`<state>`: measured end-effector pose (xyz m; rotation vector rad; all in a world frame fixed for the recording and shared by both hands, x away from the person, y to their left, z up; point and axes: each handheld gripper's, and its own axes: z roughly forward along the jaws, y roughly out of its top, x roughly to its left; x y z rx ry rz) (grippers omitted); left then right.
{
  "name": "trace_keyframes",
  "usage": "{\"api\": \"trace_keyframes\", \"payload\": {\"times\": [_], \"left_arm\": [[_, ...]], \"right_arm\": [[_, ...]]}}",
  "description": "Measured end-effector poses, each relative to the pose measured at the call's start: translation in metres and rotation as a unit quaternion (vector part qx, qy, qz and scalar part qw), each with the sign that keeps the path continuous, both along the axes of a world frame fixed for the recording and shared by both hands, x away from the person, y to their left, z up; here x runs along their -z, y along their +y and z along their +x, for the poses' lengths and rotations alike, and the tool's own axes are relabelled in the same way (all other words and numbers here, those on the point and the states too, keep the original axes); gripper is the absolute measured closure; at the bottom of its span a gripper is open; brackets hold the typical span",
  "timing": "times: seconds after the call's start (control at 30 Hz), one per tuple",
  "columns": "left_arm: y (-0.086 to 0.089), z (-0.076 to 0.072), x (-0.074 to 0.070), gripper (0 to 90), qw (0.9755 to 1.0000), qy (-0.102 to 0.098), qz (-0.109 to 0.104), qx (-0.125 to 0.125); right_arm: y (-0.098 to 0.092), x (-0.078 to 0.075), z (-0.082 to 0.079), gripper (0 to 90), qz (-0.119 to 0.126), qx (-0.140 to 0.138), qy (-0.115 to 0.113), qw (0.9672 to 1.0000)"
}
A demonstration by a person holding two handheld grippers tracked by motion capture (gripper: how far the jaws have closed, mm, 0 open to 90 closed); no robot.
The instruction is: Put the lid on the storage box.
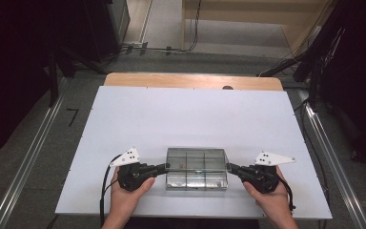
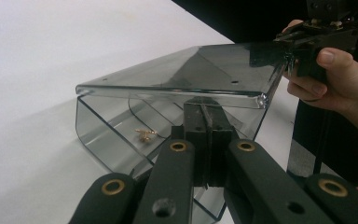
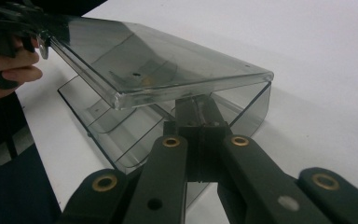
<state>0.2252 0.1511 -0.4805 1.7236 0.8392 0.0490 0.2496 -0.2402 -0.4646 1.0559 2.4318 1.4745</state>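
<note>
A clear plastic box (image 1: 196,180) with divided compartments lies near the table's front edge. Its clear lid (image 1: 195,157) is tilted up off the box. My left gripper (image 1: 167,166) is at the box's left end and my right gripper (image 1: 228,167) at its right end. In the left gripper view the left gripper (image 2: 203,109) is shut, its tips tucked under the lid's (image 2: 205,70) end edge. The right gripper (image 3: 198,105) is likewise shut under the lid (image 3: 158,65). A small gold piece (image 2: 144,134) lies in one compartment.
The white table (image 1: 171,119) stretches bare behind the box, with a wooden strip (image 1: 193,81) along its far edge. Metal floor rails (image 1: 33,152) run along both sides. Dark equipment and cables stand beyond the table.
</note>
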Motion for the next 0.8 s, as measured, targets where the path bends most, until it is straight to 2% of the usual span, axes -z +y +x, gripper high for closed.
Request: {"api": "trace_keyframes", "payload": {"times": [0.2, 0.8], "left_arm": [[0.004, -0.003, 0.005, 89.9, 1.0, 0.008, -0.003, -0.002], [0.007, 0.002, 0.015, 89.9, 0.9995, 0.024, 0.018, 0.007]], "right_arm": [[0.0, 0.004, 0.001, 88.2, 0.0, -0.008, 0.005, 1.0], [0.0, 0.015, 0.004, 88.1, -0.016, -0.02, 0.01, 0.9996]]}}
